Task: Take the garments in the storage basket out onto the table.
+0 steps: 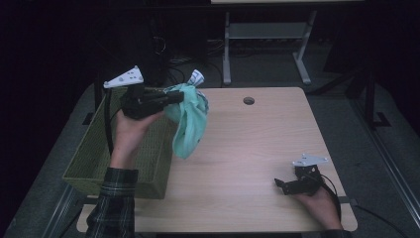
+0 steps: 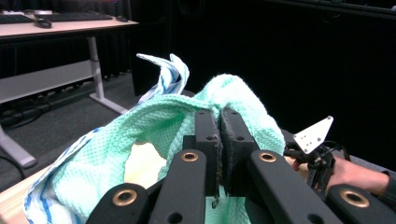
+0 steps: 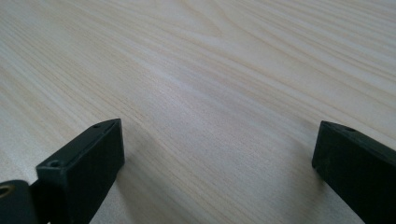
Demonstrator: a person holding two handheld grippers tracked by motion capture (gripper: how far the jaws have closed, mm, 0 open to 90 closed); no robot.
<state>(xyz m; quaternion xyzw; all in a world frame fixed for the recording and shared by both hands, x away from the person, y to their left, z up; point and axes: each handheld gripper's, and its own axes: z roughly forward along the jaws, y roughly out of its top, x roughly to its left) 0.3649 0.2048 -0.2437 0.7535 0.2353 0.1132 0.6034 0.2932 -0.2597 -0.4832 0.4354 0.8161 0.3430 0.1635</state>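
Observation:
A mint-green cloth [image 1: 189,121] with a blue-and-white striped edge hangs in the air beside the basket's right wall, over the table's left part. My left gripper [image 1: 174,97] is shut on its upper folds. In the left gripper view the two black jaws meet with the green cloth [image 2: 140,140] pinched between them, and the left gripper [image 2: 220,116] points toward the far right hand. My right gripper [image 1: 278,182] rests low on the table near the front right corner. Its jaws stand wide apart in the right gripper view, the right gripper [image 3: 217,144] holding nothing over bare wood.
An olive woven basket [image 1: 89,163] stands at the table's left edge. The light wooden table [image 1: 257,144] has a round cable hole [image 1: 248,100] near its back edge. A desk frame [image 1: 267,34] and cables lie on the floor behind.

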